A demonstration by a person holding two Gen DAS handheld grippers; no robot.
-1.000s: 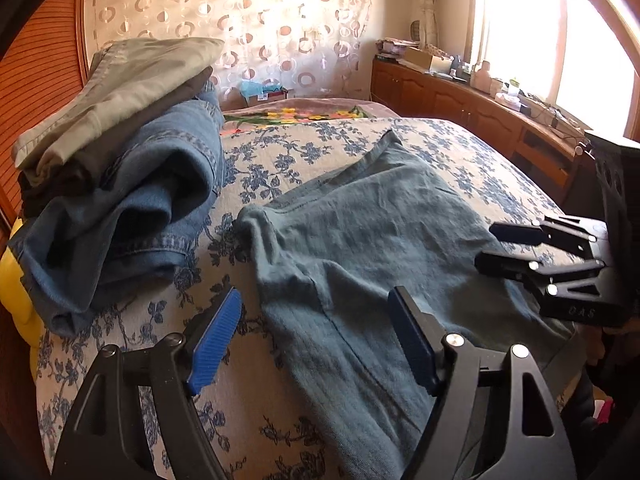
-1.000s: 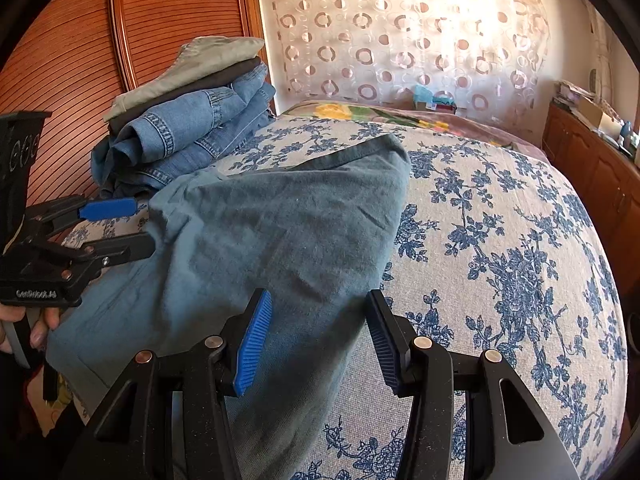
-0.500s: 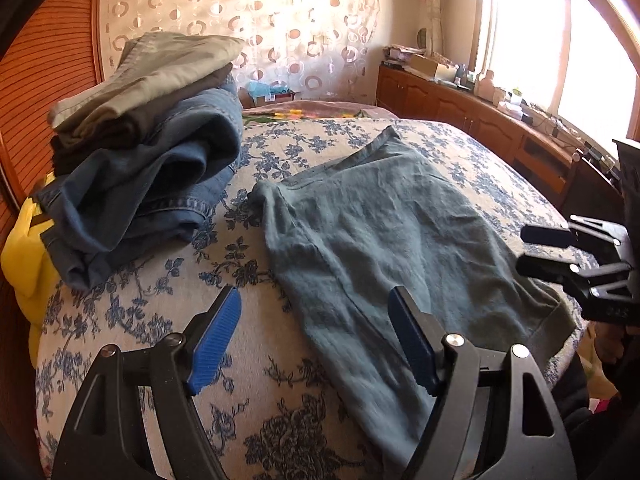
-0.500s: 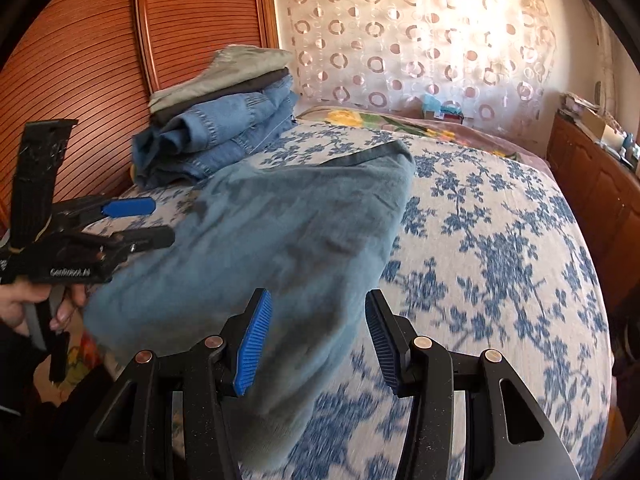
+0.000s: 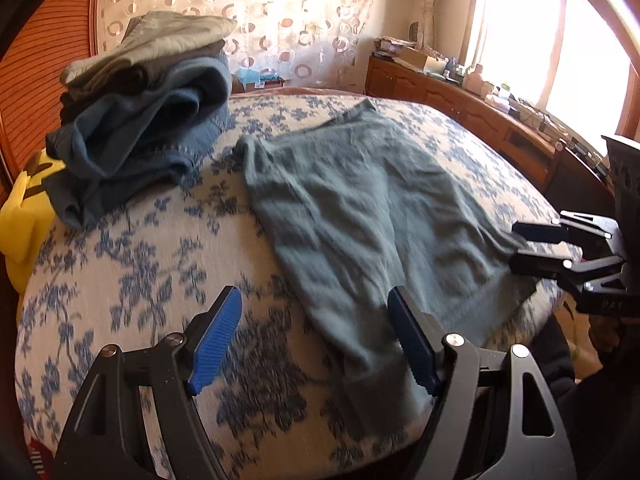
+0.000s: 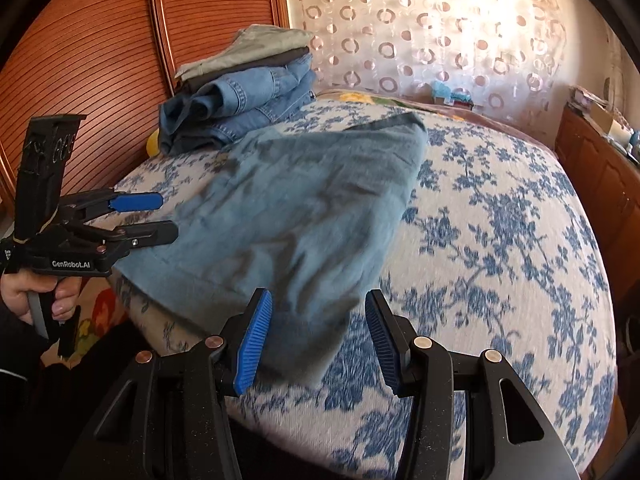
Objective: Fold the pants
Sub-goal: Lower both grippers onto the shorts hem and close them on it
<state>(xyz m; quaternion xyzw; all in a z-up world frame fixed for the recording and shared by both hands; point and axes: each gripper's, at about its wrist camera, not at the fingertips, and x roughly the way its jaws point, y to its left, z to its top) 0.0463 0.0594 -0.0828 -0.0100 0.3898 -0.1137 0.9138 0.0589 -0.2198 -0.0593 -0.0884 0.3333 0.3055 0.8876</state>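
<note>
Grey-blue pants (image 5: 360,216) lie spread flat on the floral bedspread (image 5: 132,264), their near end at the bed's front edge; they also show in the right wrist view (image 6: 304,216). My left gripper (image 5: 316,340) is open and empty, hovering over the near left corner of the pants. My right gripper (image 6: 316,336) is open and empty above the near right corner. Each gripper shows in the other's view, the right one (image 5: 536,246) and the left one (image 6: 156,216), both with jaws apart beside the pants' near edge.
A stack of folded jeans and trousers (image 5: 140,120) sits at the bed's far left, against a wooden slatted wall (image 6: 100,60). A yellow item (image 5: 24,216) lies beside the stack. A wooden cabinet with clutter (image 5: 480,108) runs along the right under the window.
Both grippers have pulled back toward the bed's front edge and risen; the pants now sit farther away in both views. Both stay open.
</note>
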